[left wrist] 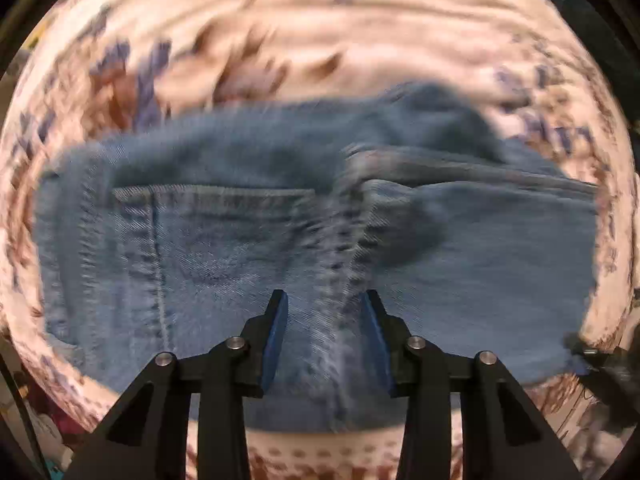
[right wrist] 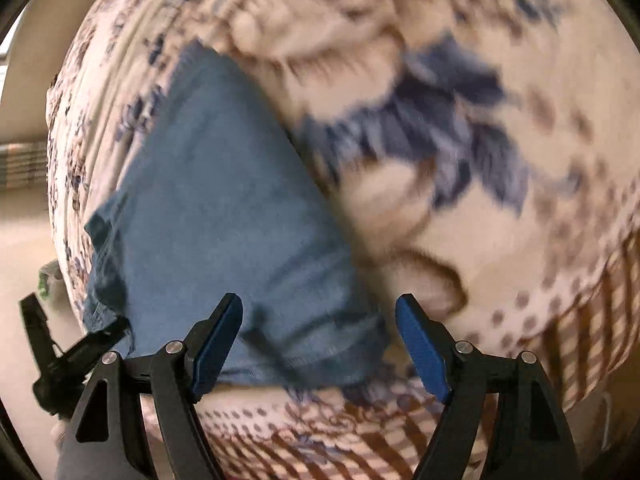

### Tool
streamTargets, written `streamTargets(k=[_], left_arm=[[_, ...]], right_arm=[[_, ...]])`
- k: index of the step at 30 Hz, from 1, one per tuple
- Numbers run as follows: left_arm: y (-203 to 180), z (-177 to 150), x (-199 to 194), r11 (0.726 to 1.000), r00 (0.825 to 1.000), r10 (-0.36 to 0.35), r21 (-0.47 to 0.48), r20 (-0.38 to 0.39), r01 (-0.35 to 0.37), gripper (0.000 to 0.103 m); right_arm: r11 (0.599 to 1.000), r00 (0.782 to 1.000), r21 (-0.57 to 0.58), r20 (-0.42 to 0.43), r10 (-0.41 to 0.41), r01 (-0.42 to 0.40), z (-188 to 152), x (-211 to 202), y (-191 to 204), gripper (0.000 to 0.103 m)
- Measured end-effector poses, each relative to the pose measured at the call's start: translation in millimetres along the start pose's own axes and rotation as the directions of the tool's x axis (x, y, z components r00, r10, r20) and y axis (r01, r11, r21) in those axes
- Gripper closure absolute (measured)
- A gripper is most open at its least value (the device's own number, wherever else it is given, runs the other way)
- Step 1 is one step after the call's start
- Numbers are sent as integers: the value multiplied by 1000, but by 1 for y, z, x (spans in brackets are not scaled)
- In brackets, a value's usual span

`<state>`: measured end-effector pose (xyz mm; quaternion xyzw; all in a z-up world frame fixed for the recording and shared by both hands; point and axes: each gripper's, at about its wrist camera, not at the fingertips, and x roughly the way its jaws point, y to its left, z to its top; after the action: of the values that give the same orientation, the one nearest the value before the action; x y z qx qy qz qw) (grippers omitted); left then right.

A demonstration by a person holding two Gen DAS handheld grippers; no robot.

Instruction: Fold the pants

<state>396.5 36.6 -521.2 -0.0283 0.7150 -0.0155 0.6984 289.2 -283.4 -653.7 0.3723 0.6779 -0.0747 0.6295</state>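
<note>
Denim pants on floral bedspread, both jaws over fabric

Pants [left wrist: 248, 240]: blue denim, folded, lying flat on the floral bedspread [left wrist: 320, 40]; views blurred. Left gripper [left wrist: 325, 300] sits over the denim. Its jaws are partly apart and straddle a stitched seam [left wrist: 340, 280]; a back pocket [left wrist: 212, 232] lies left of the jaws. Whether the pads press the cloth, cannot tell. Right gripper [right wrist: 319, 304]: jaws wide apart, nothing clamped; the near end of the pants [right wrist: 224, 200] lies between and ahead of the jaws, bedspread [right wrist: 520, 240] to their right. In the right wrist view the left gripper [right wrist: 76, 356] shows at the denim's left edge.
</note>
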Motion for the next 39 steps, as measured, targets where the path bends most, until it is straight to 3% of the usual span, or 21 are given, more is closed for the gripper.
streamTargets(k=[1,3,5,7,10,13,16,18,20,21,22,24,26,30,33,36,39], left_arm=[[-10,2,-13,1000,1000,12,21,19,-12,65],[-36,8,-39,997,998,24,77,54,-28,62],[-67,17,-63,989,994,45,138,101,-59,47],[-103,29,-79,980,990,-3,199,141,-25,33],[-163,59,-70,945,991,-98,320,88,65,31],[-230,89,-31,878,991,-130,462,-27,127,31],[-285,103,13,802,986,-82,577,-144,151,31],[-310,100,41,749,986,19,656,-166,96,31],[-323,95,61,683,988,114,730,-106,0,29],[-325,94,69,663,986,140,748,-85,-30,29],[-323,94,72,669,986,139,743,-90,-26,29],[-313,99,73,719,987,107,695,-119,6,28],[-304,102,67,748,989,86,663,-124,18,28],[-276,96,31,803,996,41,595,-75,12,28],[-232,77,-6,861,1000,-10,507,-26,22,28],[-178,47,-20,909,1000,18,417,21,-25,28],[-126,16,-4,948,998,62,314,-5,-57,28]], right_arm=[[999,1000,25,-7,21,-21,-4,4,-8,41],[999,999,43,-32,22,-21,-12,8,-17,44],[998,996,54,-82,39,-35,-21,10,-24,44],[997,993,49,-100,61,-56,-25,6,-28,44],[982,985,105,-50,164,-158,-22,-9,-38,44],[964,975,151,-18,223,-218,-13,-12,-49,43],[960,972,171,-36,231,-221,-5,1,-57,43],[958,972,186,-47,231,-218,-3,9,-66,43],[958,974,201,-54,222,-207,-4,18,-72,44],[958,975,202,-50,219,-204,-2,22,-73,46],[958,976,210,-51,210,-195,-5,23,-77,46],[962,977,201,-72,202,-184,-12,26,-80,46],[966,976,183,-86,199,-181,-17,27,-82,46],[960,967,198,-123,223,-196,-15,21,-85,46],[976,979,155,-114,169,-150,-14,1,-73,45],[991,990,99,-101,100,-90,-15,-14,-55,45],[999,996,37,-89,21,-17,-14,-13,-33,45]])
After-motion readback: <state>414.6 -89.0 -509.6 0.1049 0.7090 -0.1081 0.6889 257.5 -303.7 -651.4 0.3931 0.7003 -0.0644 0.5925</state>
